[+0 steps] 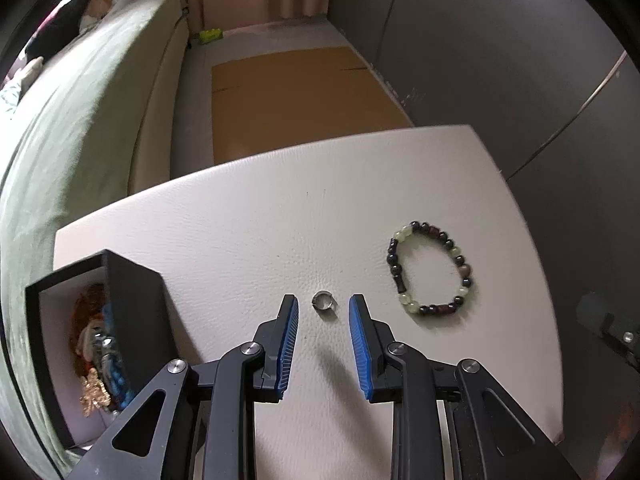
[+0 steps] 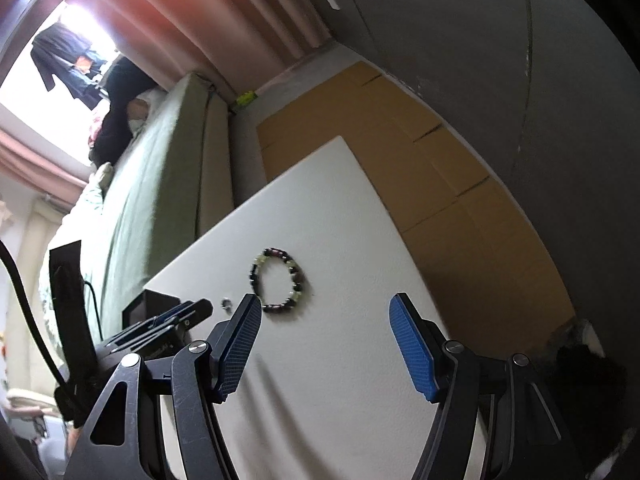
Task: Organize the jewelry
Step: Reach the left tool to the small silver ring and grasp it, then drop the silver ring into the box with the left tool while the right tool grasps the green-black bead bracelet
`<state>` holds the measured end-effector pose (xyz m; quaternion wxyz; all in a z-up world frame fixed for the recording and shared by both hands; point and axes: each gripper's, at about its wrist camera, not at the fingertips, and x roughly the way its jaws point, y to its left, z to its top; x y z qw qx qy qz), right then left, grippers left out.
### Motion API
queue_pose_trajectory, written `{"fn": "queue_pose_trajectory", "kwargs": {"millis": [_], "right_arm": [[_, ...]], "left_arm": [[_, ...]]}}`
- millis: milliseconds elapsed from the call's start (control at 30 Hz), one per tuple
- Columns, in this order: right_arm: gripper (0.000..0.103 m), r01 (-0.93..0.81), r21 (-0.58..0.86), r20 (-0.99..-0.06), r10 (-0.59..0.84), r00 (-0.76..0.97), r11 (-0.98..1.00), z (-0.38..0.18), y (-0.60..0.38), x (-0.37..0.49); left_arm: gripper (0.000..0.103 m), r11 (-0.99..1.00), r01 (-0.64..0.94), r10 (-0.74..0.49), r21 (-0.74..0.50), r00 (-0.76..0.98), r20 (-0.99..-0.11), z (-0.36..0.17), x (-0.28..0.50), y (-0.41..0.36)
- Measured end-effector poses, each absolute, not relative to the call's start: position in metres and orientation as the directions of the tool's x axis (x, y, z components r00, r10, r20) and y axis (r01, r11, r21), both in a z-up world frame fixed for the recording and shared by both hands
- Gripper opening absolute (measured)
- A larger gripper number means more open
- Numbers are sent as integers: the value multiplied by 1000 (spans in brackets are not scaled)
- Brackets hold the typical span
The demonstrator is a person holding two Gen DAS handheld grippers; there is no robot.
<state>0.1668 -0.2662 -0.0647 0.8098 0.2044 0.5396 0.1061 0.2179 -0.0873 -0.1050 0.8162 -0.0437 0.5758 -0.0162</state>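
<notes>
A small silver ring (image 1: 324, 303) lies on the white table (image 1: 260, 220), right between the tips of my open left gripper (image 1: 323, 305), which hovers low over it. A beaded bracelet (image 1: 430, 269) of dark and pale green beads lies to the right. An open black jewelry box (image 1: 100, 340) at the left holds several colourful pieces. In the right wrist view my right gripper (image 2: 326, 304) is open and empty above the table, with the bracelet (image 2: 278, 278), the ring (image 2: 227, 303), the left gripper (image 2: 188, 312) and the box (image 2: 154, 304) beyond it.
A bed with a green cover (image 1: 80, 128) runs along the left. Cardboard sheets (image 1: 296, 92) lie on the floor past the table's far edge. A dark wall (image 1: 500, 60) stands to the right.
</notes>
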Motion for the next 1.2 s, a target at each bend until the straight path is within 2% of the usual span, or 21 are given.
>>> {"fn": "queue_pose_trajectory", "kwargs": {"millis": [167, 267, 567, 967, 1133, 1200], "right_arm": [[67, 42, 466, -828, 419, 373, 884, -68, -262, 171], [67, 32, 446, -834, 402, 378, 894, -68, -259, 171], [67, 38, 433, -839, 387, 382, 901, -72, -255, 174], [66, -15, 398, -835, 368, 409, 917, -76, -216, 182], [45, -29, 344, -842, 321, 434, 939, -82, -201, 188], [42, -28, 310, -844, 289, 451, 950, -84, -197, 190]], "left_arm": [[19, 998, -17, -45, -55, 342, -939, -115, 219, -97], [4, 999, -10, -36, -42, 353, -935, -115, 216, -98], [4, 990, -46, -106, -134, 390, -915, -98, 203, -66], [3, 976, -66, -142, -209, 538, -831, -42, 151, -26], [3, 965, -109, -133, -239, 582, -802, -37, 127, -1], [3, 957, -127, -138, -261, 592, -794, -40, 122, 11]]}}
